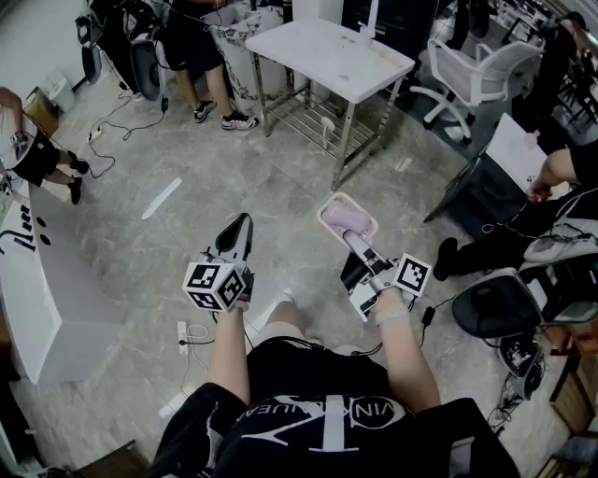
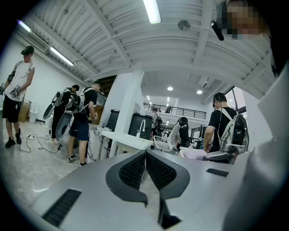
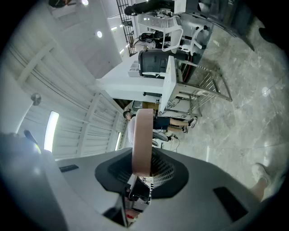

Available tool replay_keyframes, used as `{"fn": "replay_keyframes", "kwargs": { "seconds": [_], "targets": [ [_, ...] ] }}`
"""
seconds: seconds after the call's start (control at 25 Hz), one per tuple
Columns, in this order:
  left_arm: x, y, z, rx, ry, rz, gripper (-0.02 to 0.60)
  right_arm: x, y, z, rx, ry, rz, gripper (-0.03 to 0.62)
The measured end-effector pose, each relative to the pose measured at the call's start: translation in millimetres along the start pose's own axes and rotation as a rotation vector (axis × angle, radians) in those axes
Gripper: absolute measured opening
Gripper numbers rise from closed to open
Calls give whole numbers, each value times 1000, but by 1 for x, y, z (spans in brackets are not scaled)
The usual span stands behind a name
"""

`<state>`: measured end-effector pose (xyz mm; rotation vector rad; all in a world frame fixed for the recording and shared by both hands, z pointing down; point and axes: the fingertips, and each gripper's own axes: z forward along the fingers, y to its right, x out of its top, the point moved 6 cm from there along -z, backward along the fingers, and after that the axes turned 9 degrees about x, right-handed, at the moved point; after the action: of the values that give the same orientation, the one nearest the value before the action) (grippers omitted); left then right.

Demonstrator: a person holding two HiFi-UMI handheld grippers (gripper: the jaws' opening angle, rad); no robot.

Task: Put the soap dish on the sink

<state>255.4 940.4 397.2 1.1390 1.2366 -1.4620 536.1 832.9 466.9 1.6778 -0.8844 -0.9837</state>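
Soap dish (image 1: 347, 219) before seemingly sink-topped table (image 1: 318, 49)

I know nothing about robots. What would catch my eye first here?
The pink soap dish stands out, clamped by its edge in the right gripper over the grey floor. Left of it, the left gripper is shut and empty. Ahead stands a white table with a faucet, people standing beside it.

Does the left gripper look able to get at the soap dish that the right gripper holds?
Probably yes: only open air lies between the soap dish and the left gripper, though its shut jaws must open first.
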Motion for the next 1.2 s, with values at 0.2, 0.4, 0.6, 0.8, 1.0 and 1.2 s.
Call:
{"fn": "replay_keyframes", "kwargs": {
  "seconds": [0.2,0.4,0.6,0.8,1.0,1.2],
  "targets": [
    [-9,-4,39,17,-4,23,21,28,23,14,-20,-2,-18,92],
    [-3,-13,96,-14,-2,22,22,63,37,43,-29,21,-30,92],
    [8,-28,151,-38,-4,11,21,93,50,83,-43,28,-30,92],
    [28,-46,204,-49,-16,26,21,125,55,132,-40,24,-38,92],
    [38,-68,247,-44,-30,58,23,149,65,177,-39,28,-31,92],
    [43,-94,284,-44,-45,43,21,169,79,216,-60,32,-43,92]
  ]
}}
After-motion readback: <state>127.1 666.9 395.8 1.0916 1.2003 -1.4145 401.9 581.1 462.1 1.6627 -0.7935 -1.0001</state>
